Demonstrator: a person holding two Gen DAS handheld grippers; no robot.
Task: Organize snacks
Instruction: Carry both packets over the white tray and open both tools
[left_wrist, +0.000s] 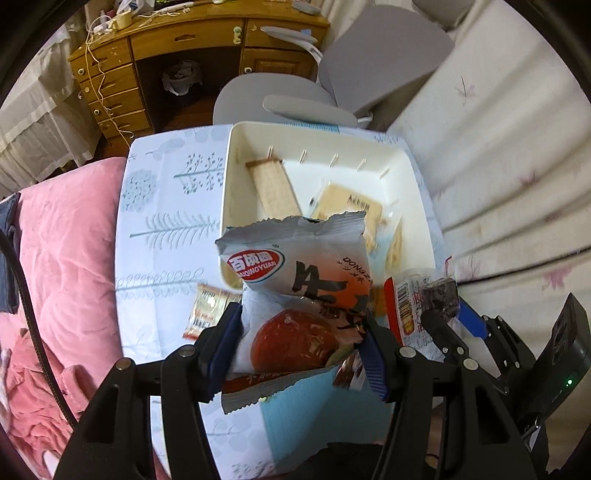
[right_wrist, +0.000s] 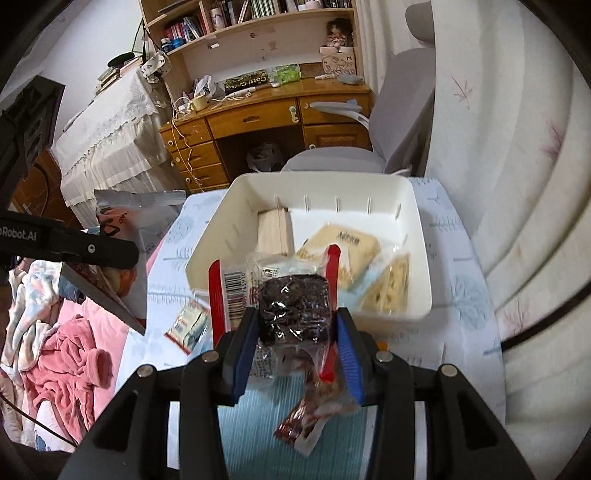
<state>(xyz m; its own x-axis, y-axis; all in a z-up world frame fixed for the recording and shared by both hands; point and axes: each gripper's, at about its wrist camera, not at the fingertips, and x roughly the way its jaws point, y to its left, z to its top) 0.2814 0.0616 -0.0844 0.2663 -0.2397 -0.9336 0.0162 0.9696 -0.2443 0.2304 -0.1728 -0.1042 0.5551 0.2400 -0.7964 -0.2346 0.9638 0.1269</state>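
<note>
Snack packet (left_wrist: 295, 295) in left tongs (left_wrist: 299, 343) reads "DONG".

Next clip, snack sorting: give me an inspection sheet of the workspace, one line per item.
Surface: table under a pale leaf-print cloth.
Job's things: white bin holding several cracker packs; two small packets lie loose on the cloth, one left of the bin, one below the right gripper.
Clutter: nothing seen on the table.
Grippers: left gripper shut on a grey date snack bag; right gripper shut on a dark cake pack.
Cables: white cord hanging over the desk drawers.
Surroundings: wooden desk, grey chair, pink bedding.
</note>
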